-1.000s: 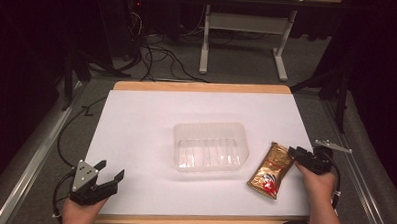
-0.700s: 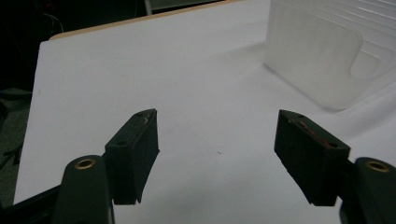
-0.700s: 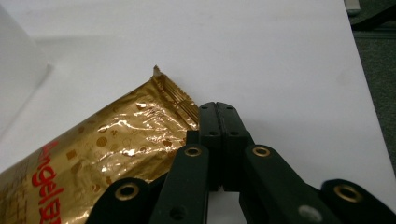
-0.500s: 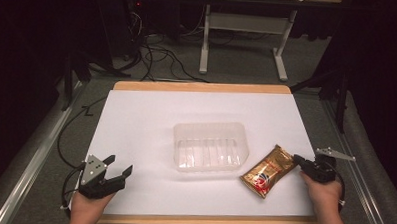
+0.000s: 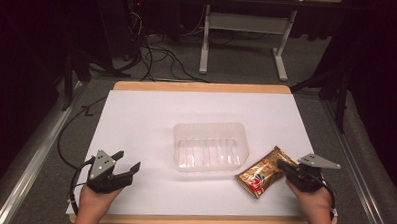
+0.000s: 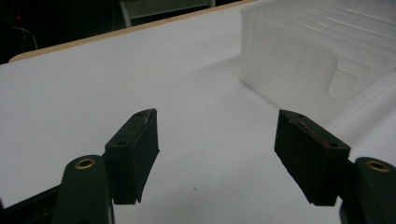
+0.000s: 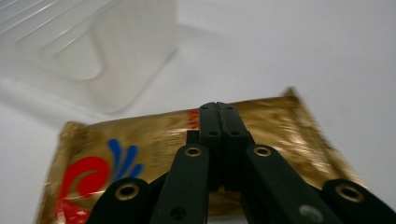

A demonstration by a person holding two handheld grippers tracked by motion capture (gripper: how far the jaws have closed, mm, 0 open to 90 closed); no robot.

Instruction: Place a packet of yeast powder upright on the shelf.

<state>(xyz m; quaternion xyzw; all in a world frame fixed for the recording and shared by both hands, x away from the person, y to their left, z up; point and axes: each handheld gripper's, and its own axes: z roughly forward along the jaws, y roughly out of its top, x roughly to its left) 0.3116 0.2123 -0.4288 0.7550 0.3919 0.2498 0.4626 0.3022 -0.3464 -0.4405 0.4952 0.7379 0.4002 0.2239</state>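
Observation:
A golden snack packet (image 5: pixel 263 172) with a red and blue logo lies flat on the white table, just right of the clear plastic tray (image 5: pixel 210 145). My right gripper (image 5: pixel 282 166) is at the packet's right edge. In the right gripper view its jaws are pressed together over the golden snack packet (image 7: pixel 140 140), apparently pinching the foil. My left gripper (image 5: pixel 126 162) rests near the front left of the table, open, with nothing between its fingers. In the left gripper view (image 6: pixel 217 128) the clear plastic tray (image 6: pixel 299 60) stands ahead to the right.
The white table sheet (image 5: pixel 151 120) has a wooden rim (image 5: pixel 202 87) at the back. Beyond it stand a white desk frame (image 5: pixel 244 38) and loose cables (image 5: pixel 153 50) on the floor. A cable (image 5: pixel 68 132) trails off the table's left side.
The right gripper moved slightly toward the front and left, and the packet turned with it from more upright to slanted. The left gripper shifted a little to the right.

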